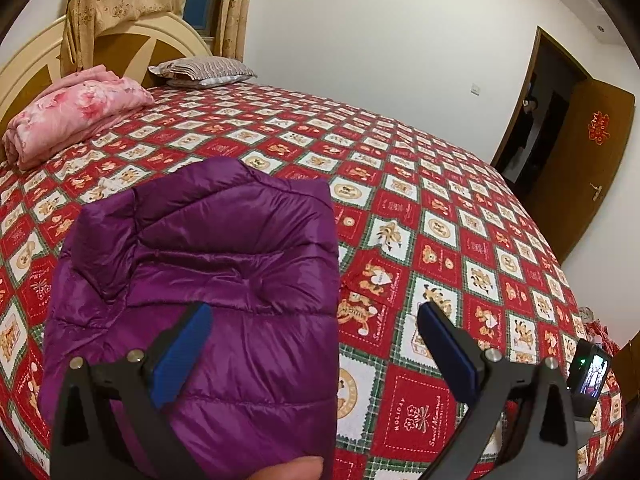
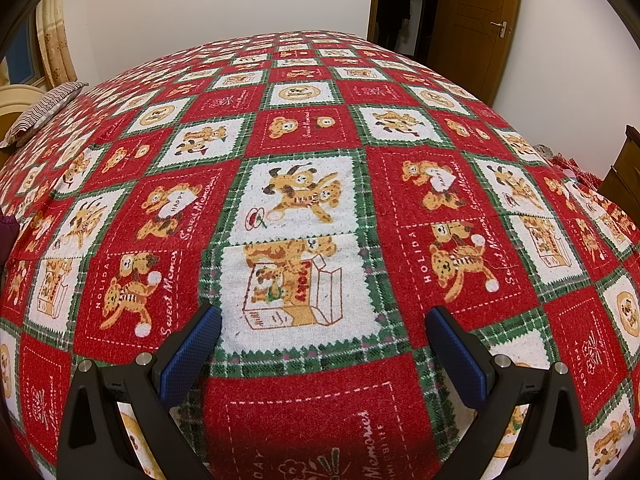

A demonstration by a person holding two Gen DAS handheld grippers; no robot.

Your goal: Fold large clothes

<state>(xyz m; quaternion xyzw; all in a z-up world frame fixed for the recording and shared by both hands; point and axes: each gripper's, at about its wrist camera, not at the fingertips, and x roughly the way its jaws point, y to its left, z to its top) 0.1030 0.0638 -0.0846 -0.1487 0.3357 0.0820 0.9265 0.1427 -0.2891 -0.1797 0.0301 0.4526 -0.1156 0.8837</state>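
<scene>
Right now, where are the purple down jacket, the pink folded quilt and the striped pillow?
purple down jacket (image 1: 224, 264): left wrist view, middle of the folded quilted top.
pink folded quilt (image 1: 76, 114): left wrist view, floral upper face.
striped pillow (image 1: 204, 70): left wrist view, centre of its top, by the headboard.

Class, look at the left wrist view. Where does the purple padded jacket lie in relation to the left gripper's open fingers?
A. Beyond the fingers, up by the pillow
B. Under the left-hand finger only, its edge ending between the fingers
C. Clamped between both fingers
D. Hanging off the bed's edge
B: the purple jacket lies under the left-hand blue pad of the left gripper; bare bedspread shows around the other pad.
</scene>
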